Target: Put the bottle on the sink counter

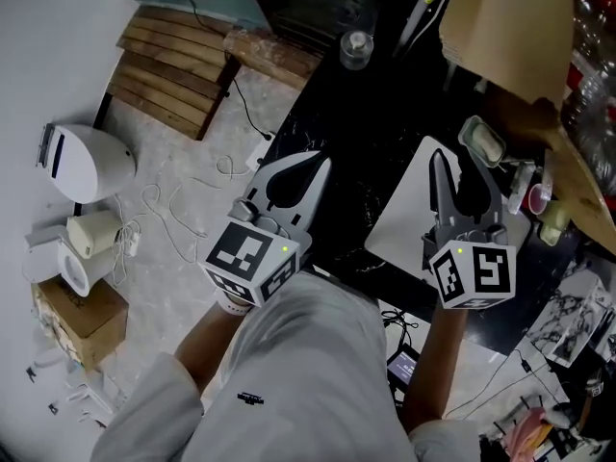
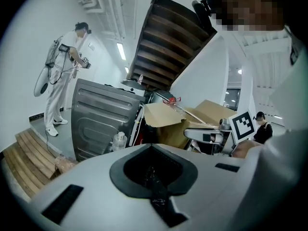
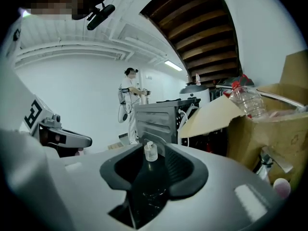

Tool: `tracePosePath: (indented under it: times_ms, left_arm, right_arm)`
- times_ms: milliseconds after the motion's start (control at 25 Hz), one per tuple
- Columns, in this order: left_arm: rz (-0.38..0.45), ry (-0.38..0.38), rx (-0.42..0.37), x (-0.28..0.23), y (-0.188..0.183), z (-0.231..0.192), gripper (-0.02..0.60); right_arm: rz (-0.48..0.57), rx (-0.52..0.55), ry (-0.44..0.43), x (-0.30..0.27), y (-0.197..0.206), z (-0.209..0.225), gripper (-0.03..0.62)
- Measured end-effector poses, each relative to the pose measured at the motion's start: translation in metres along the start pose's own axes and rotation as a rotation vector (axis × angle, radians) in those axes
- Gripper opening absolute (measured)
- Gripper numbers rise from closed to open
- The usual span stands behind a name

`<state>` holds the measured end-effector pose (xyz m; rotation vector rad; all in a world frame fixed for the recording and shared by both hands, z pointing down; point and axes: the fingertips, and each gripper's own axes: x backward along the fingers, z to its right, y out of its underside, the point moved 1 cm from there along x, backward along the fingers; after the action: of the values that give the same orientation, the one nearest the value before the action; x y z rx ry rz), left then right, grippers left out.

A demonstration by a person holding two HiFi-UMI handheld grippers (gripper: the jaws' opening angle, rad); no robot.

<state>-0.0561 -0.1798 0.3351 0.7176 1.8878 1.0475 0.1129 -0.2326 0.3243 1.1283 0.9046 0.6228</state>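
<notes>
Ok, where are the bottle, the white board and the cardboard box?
bottle (image 1: 355, 52), head view, on its clear body.
white board (image 1: 406, 219), head view, on its bare left part.
cardboard box (image 1: 505, 27), head view, on its open flap.

Left gripper (image 1: 320, 165) and right gripper (image 1: 449, 160): pale grey shells, black-lined jaws, and cubes (image 1: 474, 272) of black-and-white square markers, each with a green light. The person wears a light grey top (image 1: 289, 373) with a small black logo.
</notes>
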Motion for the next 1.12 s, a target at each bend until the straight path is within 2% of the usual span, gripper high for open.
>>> tracePosePath:
  times_ms: [360, 480, 560, 800, 920, 1120]
  left_arm:
    - [0.022, 0.025, -0.027, 0.02, -0.014, 0.023, 0.007]
    - [0.028, 0.032, -0.033, 0.028, -0.017, 0.031, 0.006]
    - [0.036, 0.037, -0.041, 0.033, -0.02, 0.036, 0.006]
    - [0.051, 0.048, -0.064, 0.049, -0.022, 0.047, 0.006]
    - [0.051, 0.049, -0.094, 0.055, -0.022, 0.052, 0.007]
    - [0.065, 0.047, -0.13, 0.066, -0.025, 0.061, 0.006]
  right_arm:
    - [0.041, 0.019, 0.012, 0.053, -0.022, -0.001, 0.118]
    - [0.046, 0.051, 0.029, 0.07, -0.026, -0.001, 0.109]
    - [0.057, 0.078, 0.046, 0.081, -0.029, -0.001, 0.081]
    - [0.07, 0.114, 0.054, 0.107, -0.027, -0.009, 0.077]
    - [0.096, 0.116, 0.072, 0.119, -0.027, -0.011, 0.023]
    - [0.103, 0.126, 0.042, 0.135, -0.025, -0.026, 0.018]
